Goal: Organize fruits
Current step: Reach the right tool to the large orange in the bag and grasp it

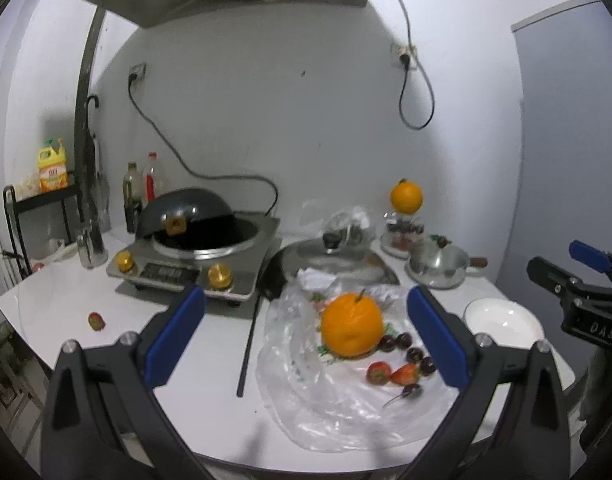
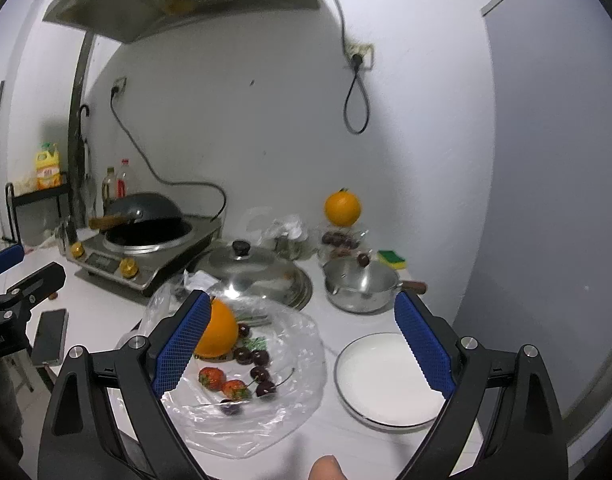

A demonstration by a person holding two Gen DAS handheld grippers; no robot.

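Observation:
An orange (image 1: pixel 352 325) sits on a clear plastic bag (image 1: pixel 330 396) on the white table, with strawberries (image 1: pixel 392 373) and dark cherries (image 1: pixel 410 347) beside it. In the right wrist view the orange (image 2: pixel 220 330) is partly behind a blue pad, with strawberries (image 2: pixel 222 383) and cherries (image 2: pixel 258 364) in front of it. An empty white plate (image 2: pixel 388 380) lies to the right; it also shows in the left wrist view (image 1: pixel 502 318). My left gripper (image 1: pixel 306 338) is open and empty above the bag. My right gripper (image 2: pixel 304 354) is open and empty between bag and plate. A second orange (image 2: pixel 342 207) rests on a jar at the back.
An induction cooker with a tilted wok (image 1: pixel 198 216) stands at the back left. A steel lid (image 2: pixel 262 270) and small steel pot (image 2: pixel 362 284) stand behind the bag. A black chopstick (image 1: pixel 248 344), a stray fruit (image 1: pixel 97 321) and a phone (image 2: pixel 50 336) lie to the left.

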